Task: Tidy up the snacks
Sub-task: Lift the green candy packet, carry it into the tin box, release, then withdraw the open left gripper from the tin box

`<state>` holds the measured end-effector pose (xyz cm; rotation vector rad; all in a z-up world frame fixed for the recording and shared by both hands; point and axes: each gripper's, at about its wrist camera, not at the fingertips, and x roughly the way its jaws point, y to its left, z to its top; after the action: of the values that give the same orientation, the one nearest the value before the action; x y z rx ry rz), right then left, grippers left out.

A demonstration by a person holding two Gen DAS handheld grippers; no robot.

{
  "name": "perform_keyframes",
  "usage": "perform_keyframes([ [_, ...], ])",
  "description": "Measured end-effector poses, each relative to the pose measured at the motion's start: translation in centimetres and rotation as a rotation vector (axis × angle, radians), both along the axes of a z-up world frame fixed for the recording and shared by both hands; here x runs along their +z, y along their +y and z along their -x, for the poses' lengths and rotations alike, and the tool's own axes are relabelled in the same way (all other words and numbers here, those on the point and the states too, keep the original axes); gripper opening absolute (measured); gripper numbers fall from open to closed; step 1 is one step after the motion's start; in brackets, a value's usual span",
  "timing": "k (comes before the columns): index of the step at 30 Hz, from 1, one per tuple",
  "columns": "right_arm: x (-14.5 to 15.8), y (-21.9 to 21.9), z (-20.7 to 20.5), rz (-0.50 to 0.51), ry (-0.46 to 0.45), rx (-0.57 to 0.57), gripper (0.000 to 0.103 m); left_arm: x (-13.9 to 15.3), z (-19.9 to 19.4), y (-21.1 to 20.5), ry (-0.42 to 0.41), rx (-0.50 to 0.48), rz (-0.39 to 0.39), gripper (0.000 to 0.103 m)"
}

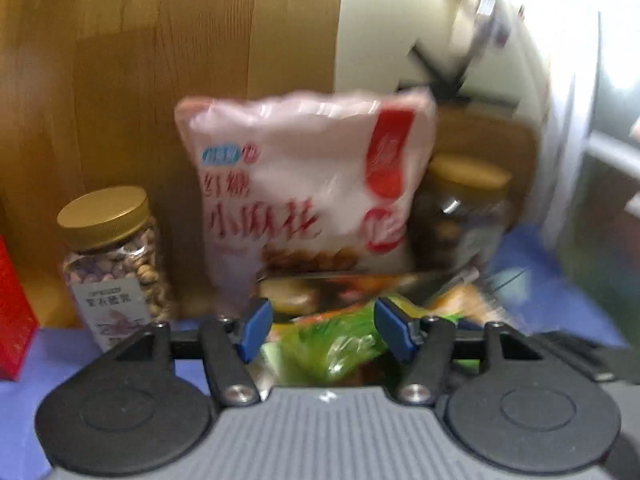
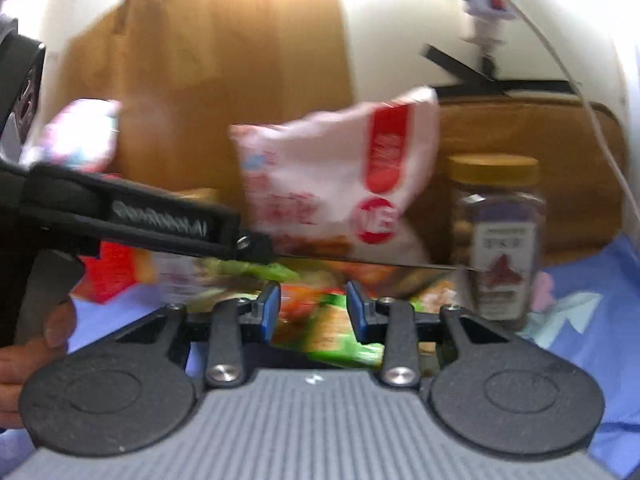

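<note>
Snacks sat in a heap: a green bag (image 2: 332, 332) lay flat between the right gripper's (image 2: 316, 308) jaws, which seemed to pinch it. The left gripper (image 1: 316, 324) hung open over it. The pink bag (image 1: 304, 184) leaned behind; a bump could tip it onto a jar (image 2: 498, 236).
</note>
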<state>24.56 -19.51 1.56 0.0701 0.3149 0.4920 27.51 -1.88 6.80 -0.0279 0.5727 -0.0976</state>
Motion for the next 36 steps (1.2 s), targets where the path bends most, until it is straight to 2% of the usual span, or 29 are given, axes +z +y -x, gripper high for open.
perform_keyframes([
  [2,-0.7,-0.8,-0.3,-0.024,0.043,0.017,0.039,-1.2,-0.4,0.1,0.028,-0.01,0.019,0.057],
  [6,-0.5,-1.6,0.4,-0.016,-0.003,0.005,0.04,-2.4,0.0,-0.4,0.027,0.008,-0.002,0.057],
  [10,-0.5,-2.0,0.8,-0.035,-0.011,-0.005,0.043,-1.7,1.8,-0.3,0.015,0.038,0.016,0.057],
  [14,0.0,-2.3,1.7,-0.084,-0.03,-0.032,0.046,-0.2,4.8,-0.1,-0.028,0.076,-0.031,0.058],
  [17,0.5,-2.7,2.5,-0.119,-0.017,-0.039,0.046,-0.1,7.2,0.0,-0.025,0.107,-0.069,0.058],
  [21,0.3,-3.0,4.5,-0.124,0.013,-0.05,0.046,-1.6,9.6,-0.5,0.016,0.135,-0.112,0.059],
  [26,-0.6,-4.1,8.4,-0.115,0.065,-0.086,0.046,-4.2,12.2,-1.4,0.059,0.121,-0.094,0.06],
  [31,-1.9,-5.4,12.5,-0.116,0.052,-0.177,0.054,-6.6,14.5,-2.1,0.029,0.096,-0.109,0.063],
  [36,-3.1,-5.2,13.3,-0.08,0.079,-0.242,0.054,-7.6,15.3,-1.1,0.026,0.094,-0.052,0.064],
])
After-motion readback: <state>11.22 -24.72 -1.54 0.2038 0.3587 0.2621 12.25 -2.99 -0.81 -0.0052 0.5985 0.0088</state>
